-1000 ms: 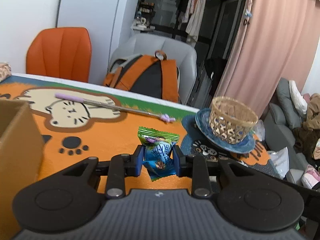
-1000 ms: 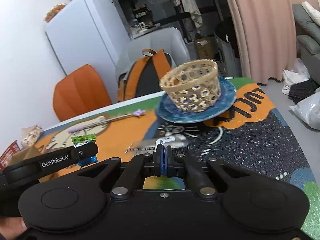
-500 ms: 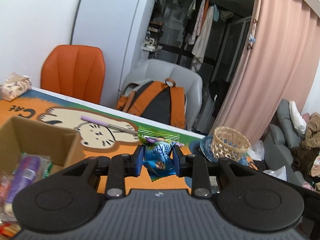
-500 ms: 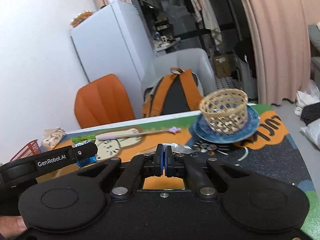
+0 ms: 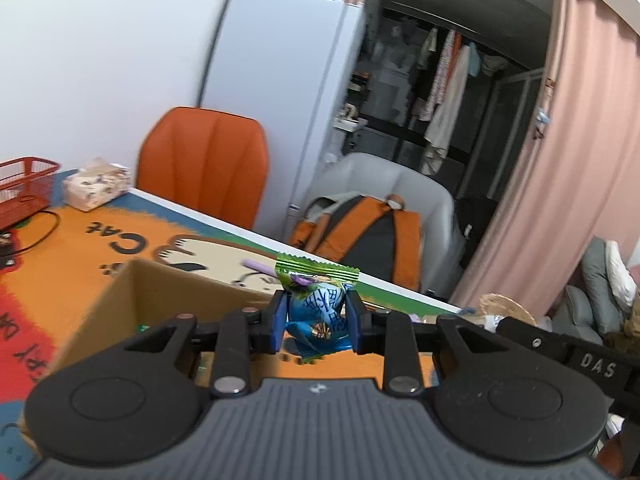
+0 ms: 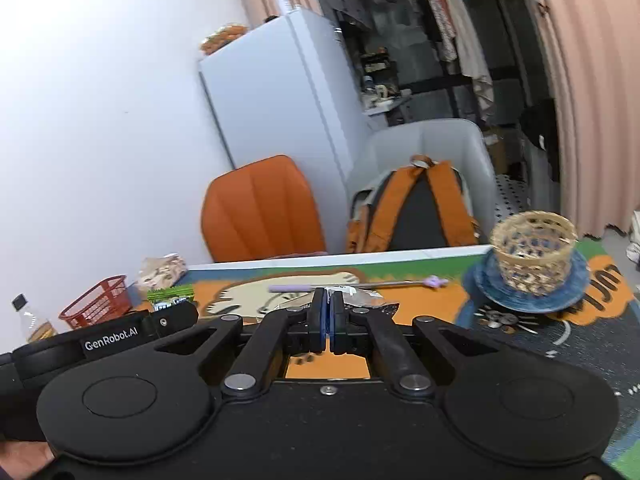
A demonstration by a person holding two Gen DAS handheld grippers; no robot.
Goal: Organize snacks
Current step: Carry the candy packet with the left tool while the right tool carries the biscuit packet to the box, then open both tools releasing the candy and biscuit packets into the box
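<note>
Holding the blue snack packet (image 5: pixel 316 312) pinched in the left gripper (image 5: pixel 315 322), he'd do well to carry it squarely over the cardboard box (image 5: pixel 132 304) before letting go, right gripper (image 6: pixel 327 322) closed empty

The left claw (image 5: pixel 316 322) grips a blue-and-green candy (image 5: pixel 316 304) between its two blue pads (image 5: pixel 279 322), the crimped green top standing up above them. Just below and to the left, an open cardboard box (image 5: pixel 168 292) sits on the orange cat-print surface (image 5: pixel 80 248). A purple stick (image 5: pixel 258 266) shows behind the box's far edge. At the far left are a red basket (image 5: pixel 24 188) and a tissue pack (image 5: pixel 96 188). Beyond the surface stand an orange chair (image 5: pixel 204 168) and a backpack (image 5: pixel 360 236).
</note>
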